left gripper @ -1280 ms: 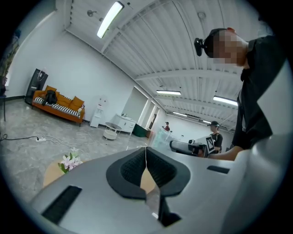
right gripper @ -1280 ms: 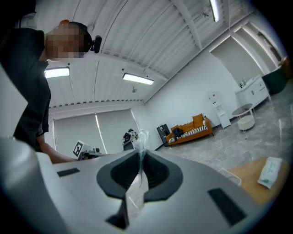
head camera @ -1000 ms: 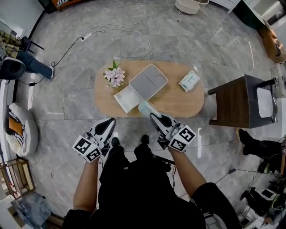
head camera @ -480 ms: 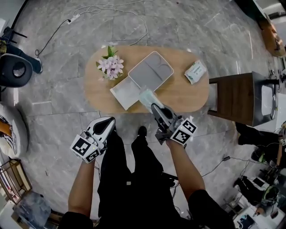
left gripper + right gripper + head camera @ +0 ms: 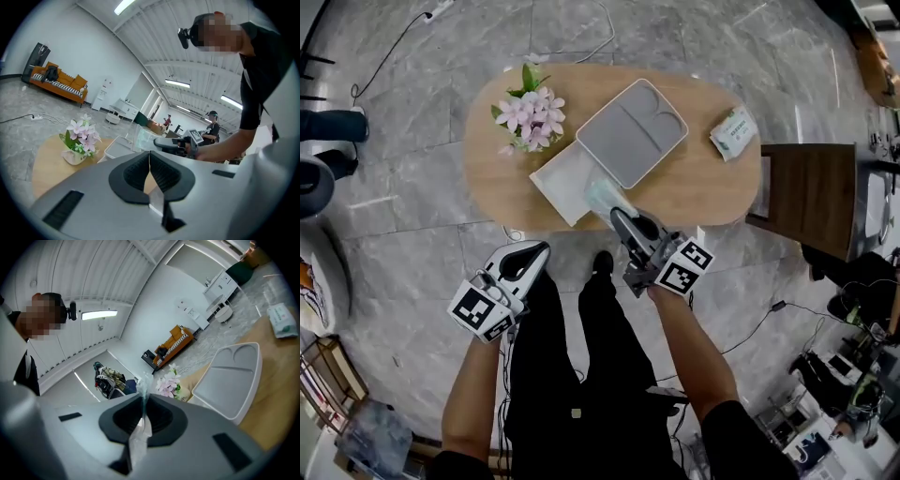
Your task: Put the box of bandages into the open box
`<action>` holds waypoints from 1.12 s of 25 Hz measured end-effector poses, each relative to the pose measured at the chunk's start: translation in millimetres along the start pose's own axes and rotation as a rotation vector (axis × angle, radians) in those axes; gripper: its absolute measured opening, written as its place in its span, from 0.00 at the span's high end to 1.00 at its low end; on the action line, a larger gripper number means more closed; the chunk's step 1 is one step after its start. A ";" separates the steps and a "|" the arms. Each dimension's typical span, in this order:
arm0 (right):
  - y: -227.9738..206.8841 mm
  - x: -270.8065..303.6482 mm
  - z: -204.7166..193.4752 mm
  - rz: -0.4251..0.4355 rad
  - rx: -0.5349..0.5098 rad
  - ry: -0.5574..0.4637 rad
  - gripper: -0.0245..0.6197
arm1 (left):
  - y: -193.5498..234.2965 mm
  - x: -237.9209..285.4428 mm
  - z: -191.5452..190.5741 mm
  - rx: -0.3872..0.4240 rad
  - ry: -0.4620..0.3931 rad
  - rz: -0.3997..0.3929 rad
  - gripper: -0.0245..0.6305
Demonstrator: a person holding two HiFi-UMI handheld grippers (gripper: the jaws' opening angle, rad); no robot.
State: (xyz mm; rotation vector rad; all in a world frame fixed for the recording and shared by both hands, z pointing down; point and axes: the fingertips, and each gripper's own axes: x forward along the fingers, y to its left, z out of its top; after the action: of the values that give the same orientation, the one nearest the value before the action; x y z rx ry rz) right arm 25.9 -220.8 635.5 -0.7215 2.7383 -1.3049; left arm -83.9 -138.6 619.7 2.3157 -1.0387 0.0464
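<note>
Since a second ago my right claw (image 5: 616,215) has carried the clear plastic pack (image 5: 602,195) forward from the near edge of the surface (image 5: 694,192) to just over the near corner of the open box (image 5: 549,180); left claw (image 5: 536,251) unchanged, clenched on nothing, low by my leg. Right claw is clenched on one thin edge of the pack, which I take to be the bandages. Risks: so slight a grip on flimsy plastic may let the pack swing or slip out short of the box. Opened grey lid (image 5: 633,131) sits right beside; releasing too far forward would land it there. Flowers (image 5: 528,117) stand near the box and could be knocked.
</note>
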 end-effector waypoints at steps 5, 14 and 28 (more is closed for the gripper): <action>-31.2 27.2 -26.2 -0.042 0.020 0.048 0.92 | 16.9 0.8 -18.1 -0.006 0.020 -0.011 0.93; -67.6 70.1 -60.0 -0.095 -0.002 0.195 0.92 | 37.5 5.0 -37.9 -0.023 0.030 -0.021 0.93; -107.6 95.6 -112.6 -0.188 -0.029 0.449 0.92 | 55.8 6.5 -54.8 -0.026 0.062 -0.046 0.93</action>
State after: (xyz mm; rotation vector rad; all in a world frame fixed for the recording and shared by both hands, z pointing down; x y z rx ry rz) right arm -40.9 -236.9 804.8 -0.7874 3.1000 -1.6467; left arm -106.9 -142.8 694.6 2.2986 -0.9501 0.0852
